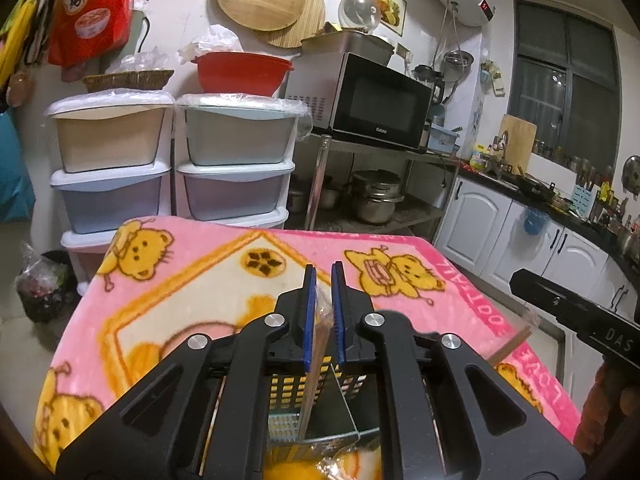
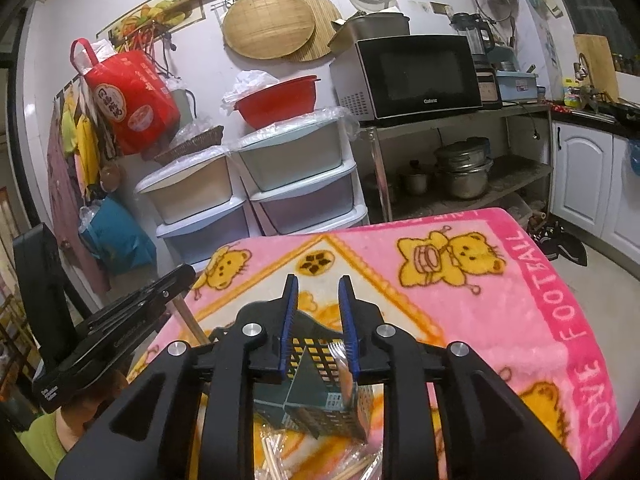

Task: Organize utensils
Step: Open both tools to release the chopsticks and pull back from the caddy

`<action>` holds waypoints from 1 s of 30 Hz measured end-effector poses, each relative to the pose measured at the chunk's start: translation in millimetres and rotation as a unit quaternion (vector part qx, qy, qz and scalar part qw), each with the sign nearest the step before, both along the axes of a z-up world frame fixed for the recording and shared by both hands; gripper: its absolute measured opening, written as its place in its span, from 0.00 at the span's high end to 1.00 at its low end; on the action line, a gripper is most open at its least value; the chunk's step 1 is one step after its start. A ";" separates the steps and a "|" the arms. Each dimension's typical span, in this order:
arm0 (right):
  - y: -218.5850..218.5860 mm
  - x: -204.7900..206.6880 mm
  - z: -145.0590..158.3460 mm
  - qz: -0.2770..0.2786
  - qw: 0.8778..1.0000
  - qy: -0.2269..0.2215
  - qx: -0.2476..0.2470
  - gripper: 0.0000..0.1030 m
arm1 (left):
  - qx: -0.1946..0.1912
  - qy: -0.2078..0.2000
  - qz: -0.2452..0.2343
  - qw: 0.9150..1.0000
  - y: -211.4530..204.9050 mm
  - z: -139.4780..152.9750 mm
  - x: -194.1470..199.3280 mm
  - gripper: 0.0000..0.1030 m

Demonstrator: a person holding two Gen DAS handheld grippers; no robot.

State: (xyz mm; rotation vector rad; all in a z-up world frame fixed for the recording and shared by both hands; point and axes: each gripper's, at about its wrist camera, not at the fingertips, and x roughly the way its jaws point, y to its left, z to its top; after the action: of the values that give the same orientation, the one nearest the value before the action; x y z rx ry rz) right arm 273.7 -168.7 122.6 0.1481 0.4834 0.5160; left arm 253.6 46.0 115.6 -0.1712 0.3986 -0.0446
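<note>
One black perforated utensil holder (image 1: 316, 396) stands on the pink bear-print blanket (image 1: 432, 312) near its front edge, split by inner dividers into compartments. One wrapped pair of wooden chopsticks (image 1: 314, 364) leans down into it, pinched between the blue pads of the left gripper (image 1: 323, 292), whose jaws are drawn nearly together on the wrapper. In the right wrist view the right gripper (image 2: 318, 312) hovers over the same holder (image 2: 316, 364) with jaws spread; one wrapped plastic fork (image 2: 344, 368) stands in a compartment beside its right finger, and whether they touch cannot be told. More wrapped chopsticks (image 2: 272, 456) lie on the blanket (image 2: 480, 300) before the holder, their number unclear.
</note>
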 end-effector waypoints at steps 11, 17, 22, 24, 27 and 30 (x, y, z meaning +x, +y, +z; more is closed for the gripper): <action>-5.4 -17.6 -3.2 -0.008 1.000 0.001 -0.012 0.57 | -0.008 0.014 0.006 1.000 9.8 -2.1 -13.8 0.67; -11.8 -30.0 -2.0 -0.013 1.000 -0.005 -0.020 0.48 | -0.017 0.016 0.009 1.000 15.1 -4.7 -24.2 0.48; -17.4 -40.1 -1.0 -0.018 1.000 -0.012 -0.023 0.42 | -0.027 0.018 0.011 0.999 19.6 -6.4 -38.3 0.32; -19.0 -43.8 -1.4 -0.020 0.999 -0.014 -0.023 0.41 | -0.030 0.016 0.013 0.999 21.9 -5.6 -46.2 0.25; -21.9 -49.9 -1.7 -0.018 0.999 -0.018 -0.023 0.38 | -0.040 0.012 0.011 0.999 25.1 -5.5 -57.5 0.18; -24.1 -55.5 -3.6 -0.016 0.999 -0.018 -0.023 0.38 | -0.041 0.011 0.011 0.999 24.8 -5.6 -67.3 0.16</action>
State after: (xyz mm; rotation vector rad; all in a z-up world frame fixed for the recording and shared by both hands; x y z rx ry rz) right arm 218.2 -192.8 118.9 0.1027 0.4574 0.4745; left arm 186.3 70.8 110.0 -0.2573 0.4169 -0.0365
